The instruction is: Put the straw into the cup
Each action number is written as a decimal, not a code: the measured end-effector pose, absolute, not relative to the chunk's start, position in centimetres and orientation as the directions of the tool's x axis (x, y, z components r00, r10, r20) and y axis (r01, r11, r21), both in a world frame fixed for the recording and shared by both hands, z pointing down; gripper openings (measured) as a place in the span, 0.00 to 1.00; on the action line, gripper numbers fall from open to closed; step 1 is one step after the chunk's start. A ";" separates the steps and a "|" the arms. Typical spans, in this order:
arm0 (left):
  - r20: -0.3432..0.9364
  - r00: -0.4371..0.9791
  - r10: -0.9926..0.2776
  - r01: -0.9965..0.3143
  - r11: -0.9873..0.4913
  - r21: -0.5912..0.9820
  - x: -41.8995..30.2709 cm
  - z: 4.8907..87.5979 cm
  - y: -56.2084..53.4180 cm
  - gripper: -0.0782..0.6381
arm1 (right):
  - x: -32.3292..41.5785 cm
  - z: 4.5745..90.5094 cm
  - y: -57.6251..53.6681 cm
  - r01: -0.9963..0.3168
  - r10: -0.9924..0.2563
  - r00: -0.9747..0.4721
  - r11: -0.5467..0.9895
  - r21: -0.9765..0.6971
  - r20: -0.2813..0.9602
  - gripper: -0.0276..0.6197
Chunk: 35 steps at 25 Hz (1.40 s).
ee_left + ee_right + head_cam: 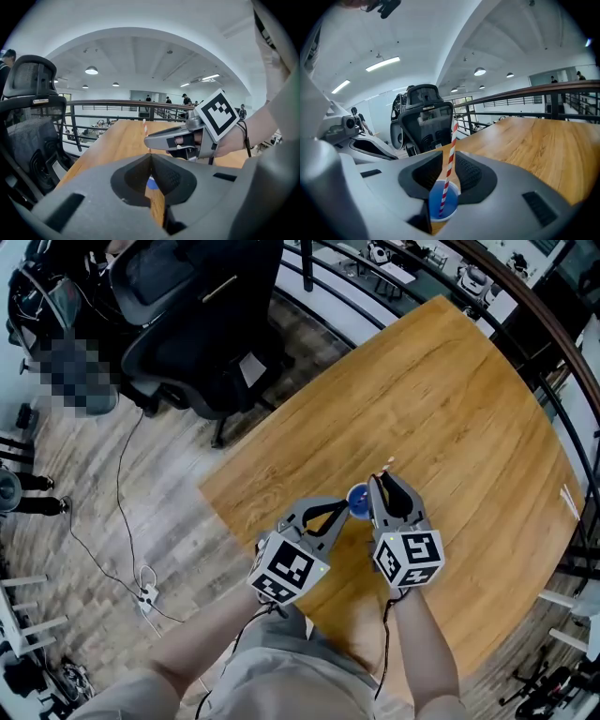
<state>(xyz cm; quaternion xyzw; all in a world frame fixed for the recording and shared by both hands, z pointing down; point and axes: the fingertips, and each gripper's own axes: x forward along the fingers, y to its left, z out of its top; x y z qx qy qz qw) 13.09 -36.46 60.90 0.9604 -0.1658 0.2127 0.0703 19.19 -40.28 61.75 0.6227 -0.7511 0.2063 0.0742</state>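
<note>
1. The red-and-white straw [449,161] stands in the blue cup [442,206], with its bottom end down inside. Its long way runs up and down. In the right gripper view the top tips a bit toward 1 o'clock.
2. The right claw [450,153] has let go. Its two jaws stand a little apart with the straw between them, not squeezed. The cup sits at 6 o'clock, just under the claw tips.
3. The left claw [150,155] is clenched, tips together. A bit of blue cup shows under it. It may be nipping the cup's rim, but I cannot be sure.
4. In the head view the cup lies between both claws. The right claw is nearer the straw.
5. The job looks nearly done. I think the right claw must pull straight back so it does not knock the straw.
6. The surface [450,390] has lots of room toward 12 and 2 o'clock. Its edge is near at 8 o'clock, and an office chair [197,324] stands beyond at 10 o'clock.
</note>
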 end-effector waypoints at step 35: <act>0.164 0.903 -0.397 -0.394 -0.918 -0.052 7.7 35.7 -29.3 0.13 | 16.7 34.8 -26.1 -0.974 -0.974 -0.221 0.218 -0.056 0.054 0.13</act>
